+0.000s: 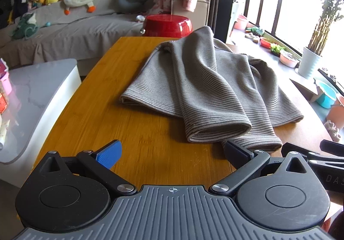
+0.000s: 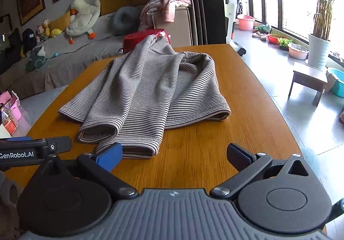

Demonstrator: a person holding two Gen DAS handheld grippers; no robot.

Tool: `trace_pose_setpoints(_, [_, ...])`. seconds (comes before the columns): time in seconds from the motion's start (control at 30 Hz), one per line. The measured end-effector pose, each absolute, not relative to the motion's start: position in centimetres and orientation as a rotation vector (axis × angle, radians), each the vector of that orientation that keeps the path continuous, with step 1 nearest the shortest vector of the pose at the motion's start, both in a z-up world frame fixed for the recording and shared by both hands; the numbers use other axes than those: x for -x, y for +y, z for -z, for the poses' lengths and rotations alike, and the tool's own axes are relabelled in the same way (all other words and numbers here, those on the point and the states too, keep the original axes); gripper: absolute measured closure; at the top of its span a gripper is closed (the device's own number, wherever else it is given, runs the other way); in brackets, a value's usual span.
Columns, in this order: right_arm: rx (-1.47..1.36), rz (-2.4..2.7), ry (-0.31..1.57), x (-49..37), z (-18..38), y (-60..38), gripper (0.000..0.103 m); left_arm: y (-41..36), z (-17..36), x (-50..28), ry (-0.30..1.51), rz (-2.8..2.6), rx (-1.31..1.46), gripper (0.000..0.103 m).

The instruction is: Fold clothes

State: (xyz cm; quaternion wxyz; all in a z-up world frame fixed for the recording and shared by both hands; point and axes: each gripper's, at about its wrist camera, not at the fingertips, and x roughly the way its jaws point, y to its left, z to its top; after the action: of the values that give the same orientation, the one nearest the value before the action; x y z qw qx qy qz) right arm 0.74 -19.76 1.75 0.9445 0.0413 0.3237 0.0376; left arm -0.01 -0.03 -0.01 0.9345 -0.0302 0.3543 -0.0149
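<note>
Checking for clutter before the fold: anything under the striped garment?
The striped garment lies on the wooden table; bare wood shows all around it. Beneath its bunched folds nothing shows; the cloth covers that area. A red basin sits behind.

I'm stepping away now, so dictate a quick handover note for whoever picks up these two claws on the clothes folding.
Left claw: open, empty, at the garment's near hems.
Right claw: open, empty, beside the left claw, its blue finger pad at the nearest hem.
Grey striped knit garment: lies rumpled on the orange wooden table, layers overlapping unevenly.
Done: garment is laid on the table.
Left: smooth it out and fold it neatly.
</note>
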Motion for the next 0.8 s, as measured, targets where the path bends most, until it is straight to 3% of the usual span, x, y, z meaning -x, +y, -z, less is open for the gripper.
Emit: trace_pose_setpoints(0.8, [-0.135, -0.112, 0.716, -0.87, -1.30, -19.38, 0.000, 0.16, 0.31, -0.41, 0.755, 0.011, 0.027, 0.000])
